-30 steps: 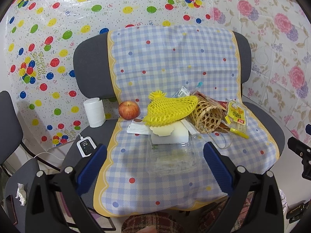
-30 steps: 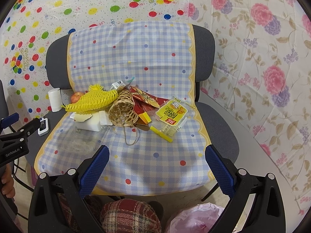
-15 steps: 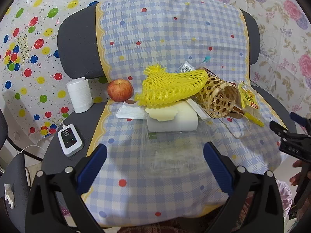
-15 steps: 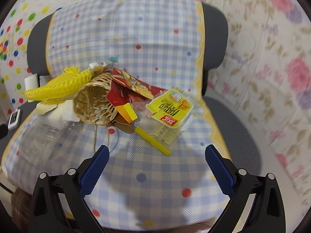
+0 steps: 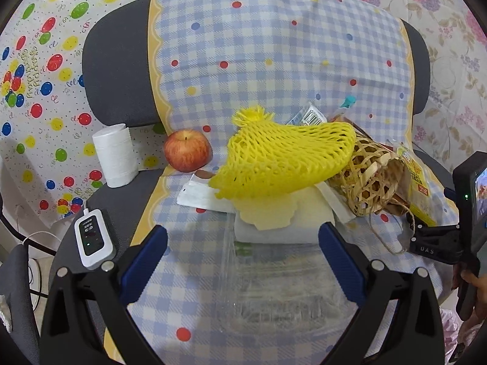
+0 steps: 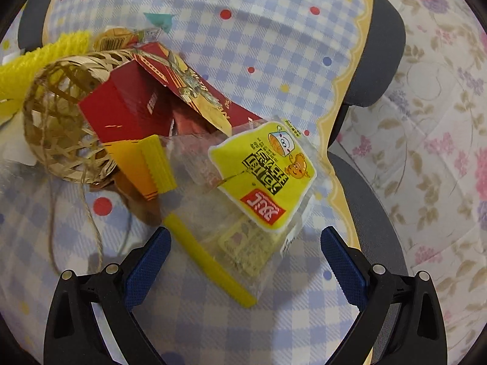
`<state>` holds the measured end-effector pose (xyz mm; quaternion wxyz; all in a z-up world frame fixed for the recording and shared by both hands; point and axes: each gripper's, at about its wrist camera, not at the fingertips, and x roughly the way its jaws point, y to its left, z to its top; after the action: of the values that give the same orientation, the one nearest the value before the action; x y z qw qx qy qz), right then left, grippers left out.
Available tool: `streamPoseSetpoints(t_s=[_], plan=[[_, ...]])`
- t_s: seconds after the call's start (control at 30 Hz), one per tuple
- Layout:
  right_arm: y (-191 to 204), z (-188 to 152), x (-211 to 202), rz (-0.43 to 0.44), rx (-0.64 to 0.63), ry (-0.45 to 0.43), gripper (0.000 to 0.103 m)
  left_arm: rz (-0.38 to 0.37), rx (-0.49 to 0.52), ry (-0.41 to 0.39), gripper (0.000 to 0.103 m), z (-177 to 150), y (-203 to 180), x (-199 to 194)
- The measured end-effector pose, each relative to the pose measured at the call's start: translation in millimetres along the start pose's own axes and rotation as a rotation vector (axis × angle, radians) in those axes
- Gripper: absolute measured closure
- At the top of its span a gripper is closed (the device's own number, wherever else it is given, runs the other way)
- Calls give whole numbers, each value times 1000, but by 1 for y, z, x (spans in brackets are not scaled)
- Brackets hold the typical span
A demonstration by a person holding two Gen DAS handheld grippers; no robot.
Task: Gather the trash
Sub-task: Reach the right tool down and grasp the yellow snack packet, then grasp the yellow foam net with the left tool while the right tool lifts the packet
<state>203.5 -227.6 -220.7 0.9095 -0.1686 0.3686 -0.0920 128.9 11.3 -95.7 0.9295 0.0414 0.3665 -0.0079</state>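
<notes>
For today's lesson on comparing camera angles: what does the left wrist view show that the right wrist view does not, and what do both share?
Only the left wrist view shows the apple, the white roll, the white device, the clear plastic container and the open left claw.

Only the right wrist view shows the red box, the yellow stick and the open right claw.

Both share the woven basket, the yellow foam net, the yellow packet and the checked cloth.

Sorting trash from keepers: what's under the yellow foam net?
The yellow foam net drapes over a white foam block and a pale scalloped sheet. Anything deeper beneath is covered.
</notes>
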Motion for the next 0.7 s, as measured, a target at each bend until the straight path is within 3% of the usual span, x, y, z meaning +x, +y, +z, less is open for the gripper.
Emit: streamPoseSetpoints(t_s=[0.17,0.2,0.23,0.27,0.3,0.33,0.37,0.4,0.53,0.63,0.7], plan=[[4,2,6,-74,-46,-39,14,0,13,9,6,-1,-2,6],[4,1,5,-67,-55,-46,24,-3,12,9,6,-2,-2,5],[5,2,4,-79,-62,-47,56,-4,13,7,6,-2,-2,5],[4,1,5,-102,-69,-35,65,-4,17,6,6,-3,-1,3],[3,1,5,-106,-67,-30,66,-4,20,4,6,-4,0,2],[-2,-1,3,-88,-47,-28,74,-2,23,2,6,-4,0,1],[-7,-2,0,-83,-28,-28,92,1,23,0,6,-5,2,-1],[-16,-3,-8,-77,10,-45,101,0,24,-3,6,-5,2,-3],[-52,-5,-57,-17,134,-153,103,-8,35,-30,6,0,3,-12],[-76,-6,-101,94,227,-232,103,-34,72,-70,6,8,-5,-19],[-86,-7,-119,122,255,-253,103,-47,109,-103,6,16,-13,-21]])
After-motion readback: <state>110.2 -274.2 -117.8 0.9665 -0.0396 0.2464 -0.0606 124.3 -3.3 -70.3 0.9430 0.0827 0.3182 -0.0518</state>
